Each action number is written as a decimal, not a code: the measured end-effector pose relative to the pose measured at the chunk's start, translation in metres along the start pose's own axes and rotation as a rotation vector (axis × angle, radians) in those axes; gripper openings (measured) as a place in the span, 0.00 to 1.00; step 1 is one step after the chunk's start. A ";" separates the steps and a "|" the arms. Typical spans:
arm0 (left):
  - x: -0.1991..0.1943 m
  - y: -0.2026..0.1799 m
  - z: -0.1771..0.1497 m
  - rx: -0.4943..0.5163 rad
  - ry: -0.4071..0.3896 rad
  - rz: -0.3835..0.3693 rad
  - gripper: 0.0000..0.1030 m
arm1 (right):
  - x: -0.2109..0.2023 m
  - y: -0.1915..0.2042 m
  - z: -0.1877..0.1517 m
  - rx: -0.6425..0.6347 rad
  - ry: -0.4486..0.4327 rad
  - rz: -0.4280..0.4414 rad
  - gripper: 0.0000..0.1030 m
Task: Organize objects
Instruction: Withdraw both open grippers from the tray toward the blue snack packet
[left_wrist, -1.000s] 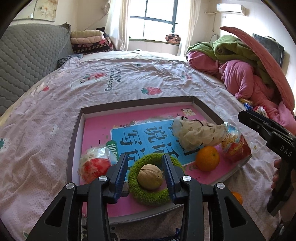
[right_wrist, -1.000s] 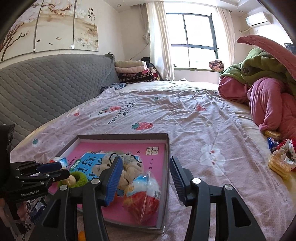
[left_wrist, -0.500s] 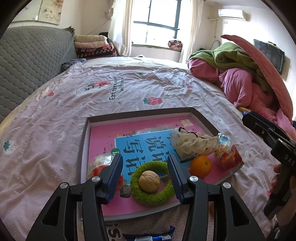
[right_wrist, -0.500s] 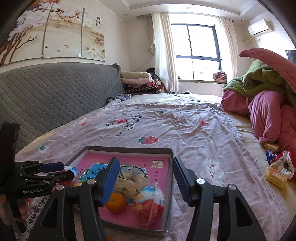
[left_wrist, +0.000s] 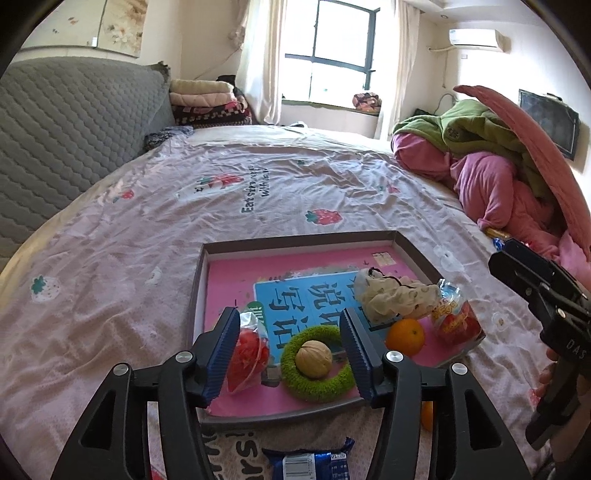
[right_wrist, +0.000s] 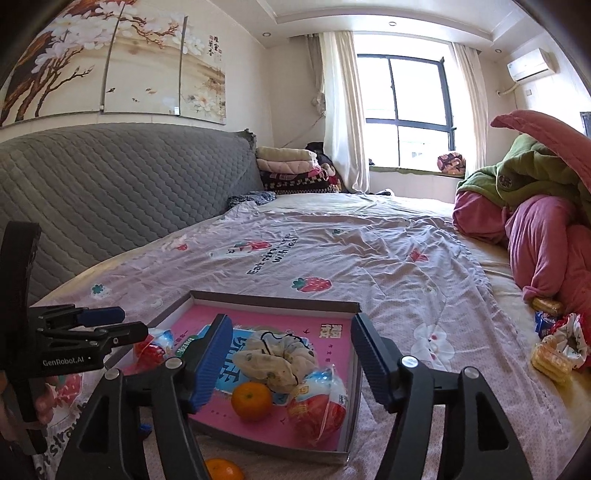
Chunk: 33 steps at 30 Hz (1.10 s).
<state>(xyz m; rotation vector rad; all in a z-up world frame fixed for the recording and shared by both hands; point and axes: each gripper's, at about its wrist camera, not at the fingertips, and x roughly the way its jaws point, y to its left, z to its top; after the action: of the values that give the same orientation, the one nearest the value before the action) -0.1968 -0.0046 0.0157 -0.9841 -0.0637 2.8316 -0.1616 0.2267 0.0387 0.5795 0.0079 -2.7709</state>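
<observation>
Since the earlier frames: both my grippers have drawn back and up from the tray (left_wrist: 201, 280); my left gripper (left_wrist: 290, 349) no longer brackets the walnut closely, and more bedspread shows in both views.

Tool state: left gripper spread, holding nothing; right gripper (right_wrist: 291, 363) spread, holding nothing.

In the tray, lower centre of both views:
- walnut (left_wrist: 314, 359), one, sitting inside the ring
- green fuzzy ring (left_wrist: 317, 384), one
- orange (left_wrist: 405, 336), one
- cream scrunchie (left_wrist: 395, 297), one
- bagged red snacks, two: one at the left (left_wrist: 245, 352), one at the right corner (left_wrist: 456, 317)

Outside the tray:
- second orange (right_wrist: 223, 469), one, on the bedspread at the bottom edge of the right view
- blue wrapped snack (left_wrist: 312, 463), one, at the bottom of the left view
- snack packets (right_wrist: 552, 350), several, at the right edge of the right view; I cannot count them.

Progress, my judgement: well along. Six items placed; the loose orange, blue snack and right-edge packets appear left to gather.
</observation>
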 end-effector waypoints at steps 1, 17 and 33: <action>-0.001 0.000 -0.001 -0.002 0.001 0.000 0.56 | -0.002 0.002 0.000 -0.006 -0.001 0.003 0.66; -0.028 0.002 -0.015 0.012 -0.024 0.047 0.58 | -0.027 0.014 -0.021 0.013 0.018 0.032 0.71; -0.051 0.001 -0.055 0.009 0.014 0.065 0.58 | -0.048 0.031 -0.051 -0.008 0.076 0.017 0.72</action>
<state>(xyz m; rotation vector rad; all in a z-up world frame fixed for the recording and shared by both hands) -0.1236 -0.0134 0.0038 -1.0221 -0.0183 2.8811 -0.0908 0.2151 0.0124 0.6790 0.0301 -2.7296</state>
